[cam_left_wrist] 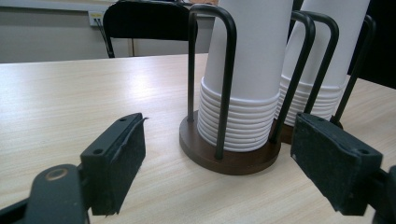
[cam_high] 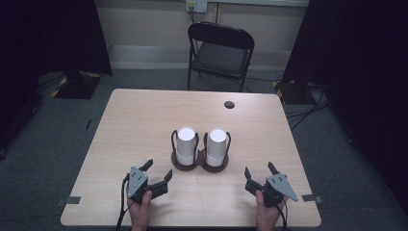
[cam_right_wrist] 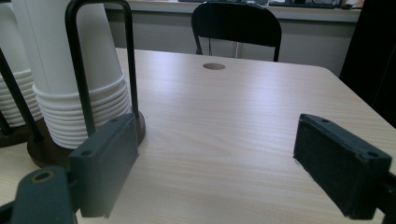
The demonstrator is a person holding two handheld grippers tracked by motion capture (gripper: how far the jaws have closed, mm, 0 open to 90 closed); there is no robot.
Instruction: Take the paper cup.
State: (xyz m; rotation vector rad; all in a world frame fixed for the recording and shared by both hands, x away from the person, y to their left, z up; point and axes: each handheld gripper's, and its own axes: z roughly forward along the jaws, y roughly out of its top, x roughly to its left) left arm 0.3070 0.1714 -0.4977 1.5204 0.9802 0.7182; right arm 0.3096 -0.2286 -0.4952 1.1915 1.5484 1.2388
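1. At the bottom of the frame, the left gripper (cam_high: 157, 174) and right gripper (cam_high: 260, 172) rest with jaws spread wide, holding nothing.
2. At centre, two cup stacks, left stack (cam_high: 185, 145) and right stack (cam_high: 217, 146), stand in their holder (cam_high: 199, 165); apparently nothing has begun.
3. At the top, one chair (cam_high: 220, 53).

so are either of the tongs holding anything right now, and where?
Nothing is held. The left tongs and right tongs both stand open on the table, short of the two cup stacks in their holder.
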